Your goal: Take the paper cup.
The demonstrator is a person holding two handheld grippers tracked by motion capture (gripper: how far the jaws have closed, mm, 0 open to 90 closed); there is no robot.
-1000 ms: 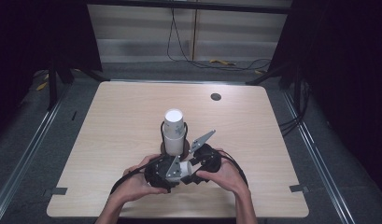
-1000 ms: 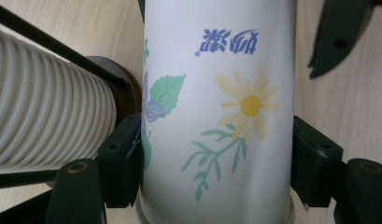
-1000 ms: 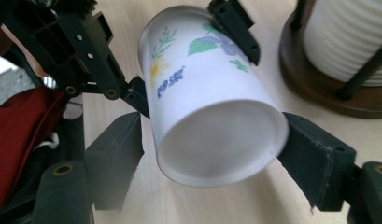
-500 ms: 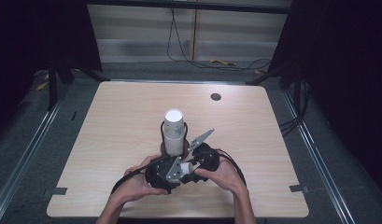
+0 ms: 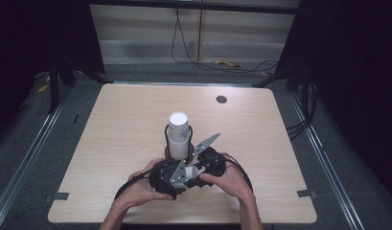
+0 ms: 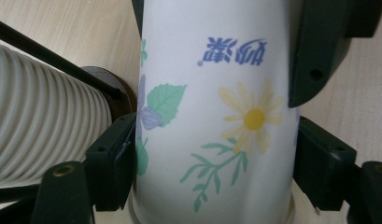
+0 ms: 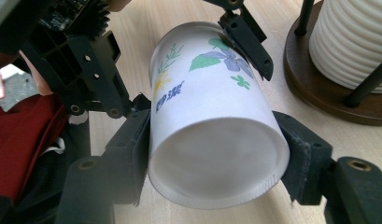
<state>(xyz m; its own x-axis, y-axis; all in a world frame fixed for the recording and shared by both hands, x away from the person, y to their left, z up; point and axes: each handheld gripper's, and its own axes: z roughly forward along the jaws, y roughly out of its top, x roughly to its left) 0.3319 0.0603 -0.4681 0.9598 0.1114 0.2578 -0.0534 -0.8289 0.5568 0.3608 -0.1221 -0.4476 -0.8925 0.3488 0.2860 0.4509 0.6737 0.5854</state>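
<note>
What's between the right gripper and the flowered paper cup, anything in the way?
Nothing visible. The right gripper already has the paper cup between its jaws, which have just been closing, pads on its sides near the base. The left gripper brackets the same cup beside the cup stack.

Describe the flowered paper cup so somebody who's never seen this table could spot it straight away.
On the wooden table, find the dark-based rack holding a tall stack of ribbed white cups. Just in front, between the person's hands, the flowered paper cup lies on its side. Unlike the plain stack, it carries printed flowers, leaves and blue lettering.
</note>
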